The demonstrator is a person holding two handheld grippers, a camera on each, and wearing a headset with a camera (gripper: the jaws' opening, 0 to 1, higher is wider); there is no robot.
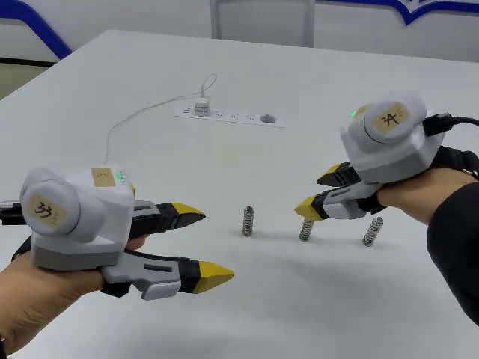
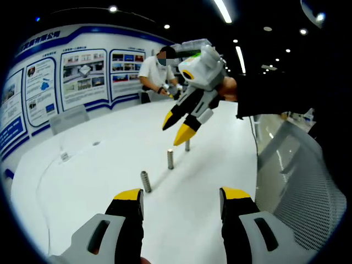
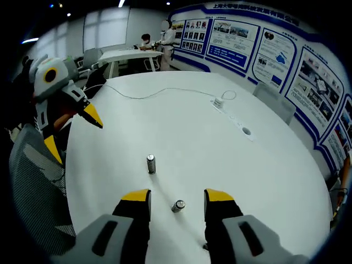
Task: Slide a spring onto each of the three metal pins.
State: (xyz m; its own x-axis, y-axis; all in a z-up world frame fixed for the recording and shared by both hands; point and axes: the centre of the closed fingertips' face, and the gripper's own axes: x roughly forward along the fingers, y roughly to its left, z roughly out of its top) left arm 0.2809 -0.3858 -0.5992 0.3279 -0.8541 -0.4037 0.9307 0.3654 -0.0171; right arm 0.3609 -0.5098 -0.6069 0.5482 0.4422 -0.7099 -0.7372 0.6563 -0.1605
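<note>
The right gripper [image 1: 314,196] had its jaws released and held nothing. In the right gripper view the middle spring [image 3: 177,206] stood in the gap between the two yellow tips, clear of both, and in the head view the lower tip hung just above it. The left gripper [image 1: 211,247] was also spread wide and empty. It sat well apart from the middle spring, with its tips pointing toward it across the white worktop [image 1: 247,321].

The first spring [image 1: 248,221] stood upright near the middle spring, on the side toward the left gripper. The third spring [image 1: 372,230] stood near it on the opposite side, below the hand that held the right gripper. The three made one short row, none touching another.

Well beyond the middle spring a flat power strip [image 1: 228,116] lay on the worktop, and a white cable [image 1: 142,112] trailed from it toward the edge. Farther off again, in the left gripper view, a person [image 2: 155,70] stood at the far end.
</note>
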